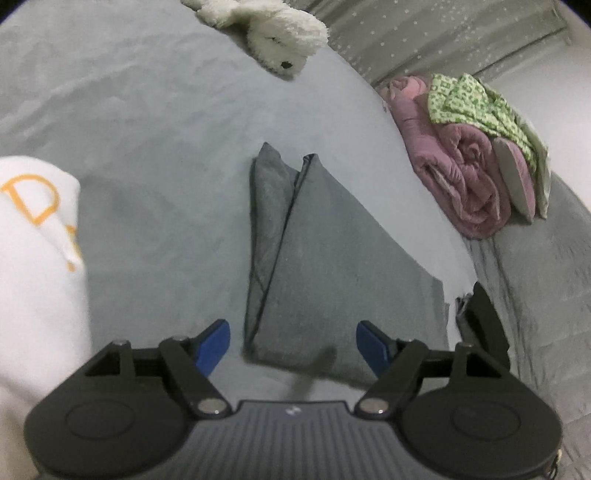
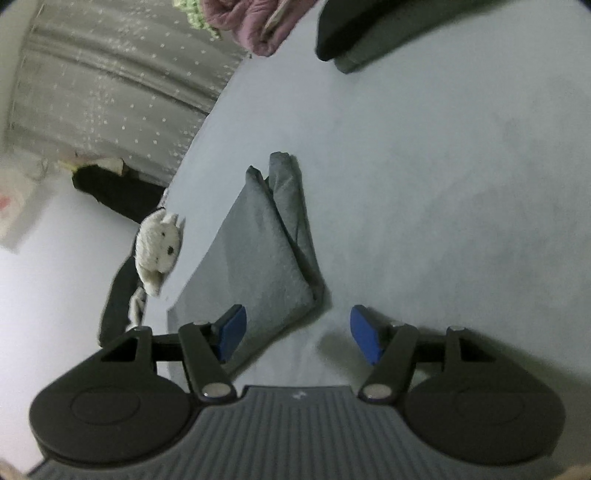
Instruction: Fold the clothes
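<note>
A folded grey garment (image 1: 314,266) lies flat on the pale grey bed sheet (image 1: 147,129), with one flap folded over along a dark seam. My left gripper (image 1: 291,332) hovers open over its near edge, and the blue pads touch nothing. A black finger of the other gripper (image 1: 482,321) shows at the garment's right corner. In the right wrist view the same garment (image 2: 258,251) runs away from my right gripper (image 2: 297,317). That gripper is open, with its left pad (image 2: 231,332) over the garment's near edge and not pressing on it.
A white plush toy (image 1: 273,33) lies at the far edge of the bed. A rolled pink quilt (image 1: 465,177) with a green patterned cloth (image 1: 476,103) sits on the right. A white sleeve with orange letters (image 1: 33,240) fills the left. A grey dotted curtain (image 2: 110,81) hangs behind.
</note>
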The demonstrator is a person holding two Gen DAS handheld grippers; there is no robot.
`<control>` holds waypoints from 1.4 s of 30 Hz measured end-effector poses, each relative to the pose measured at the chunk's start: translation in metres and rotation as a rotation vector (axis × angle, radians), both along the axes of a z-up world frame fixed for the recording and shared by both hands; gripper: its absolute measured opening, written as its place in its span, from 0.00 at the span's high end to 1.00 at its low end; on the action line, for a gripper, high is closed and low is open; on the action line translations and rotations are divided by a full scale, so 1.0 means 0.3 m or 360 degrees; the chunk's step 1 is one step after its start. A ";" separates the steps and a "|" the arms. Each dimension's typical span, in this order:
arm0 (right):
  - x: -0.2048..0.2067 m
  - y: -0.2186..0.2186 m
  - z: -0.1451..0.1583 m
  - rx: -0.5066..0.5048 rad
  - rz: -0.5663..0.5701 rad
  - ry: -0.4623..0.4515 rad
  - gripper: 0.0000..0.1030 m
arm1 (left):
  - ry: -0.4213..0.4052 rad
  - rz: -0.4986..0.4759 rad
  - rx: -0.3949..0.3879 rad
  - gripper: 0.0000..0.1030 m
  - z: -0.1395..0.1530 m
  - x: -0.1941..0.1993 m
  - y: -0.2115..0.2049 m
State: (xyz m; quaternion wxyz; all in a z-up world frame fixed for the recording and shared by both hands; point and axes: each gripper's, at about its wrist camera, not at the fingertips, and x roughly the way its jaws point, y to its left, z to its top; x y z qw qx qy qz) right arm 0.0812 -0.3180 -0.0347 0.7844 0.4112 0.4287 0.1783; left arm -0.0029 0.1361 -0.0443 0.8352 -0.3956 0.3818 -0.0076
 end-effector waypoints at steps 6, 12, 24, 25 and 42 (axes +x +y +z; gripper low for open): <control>0.024 0.054 0.018 -0.0095 0.0072 -0.0083 0.34 | -0.0057 0.0005 -0.0001 0.26 -0.013 0.040 -0.024; 0.058 0.138 0.013 -0.0178 0.0077 -0.0182 0.34 | -0.0139 0.0044 0.0056 0.27 -0.019 0.055 -0.064; 0.035 0.235 0.050 -0.0541 -0.0090 -0.0323 0.79 | -0.0204 0.0162 0.0005 0.81 -0.011 0.028 -0.074; 0.028 0.247 0.065 -0.0577 -0.0094 -0.0349 0.80 | -0.0210 0.0157 -0.0006 0.82 -0.001 0.021 -0.076; -0.222 0.153 0.160 -0.0718 -0.0048 -0.0286 0.80 | -0.0107 -0.0129 -0.0021 0.82 0.076 -0.224 -0.151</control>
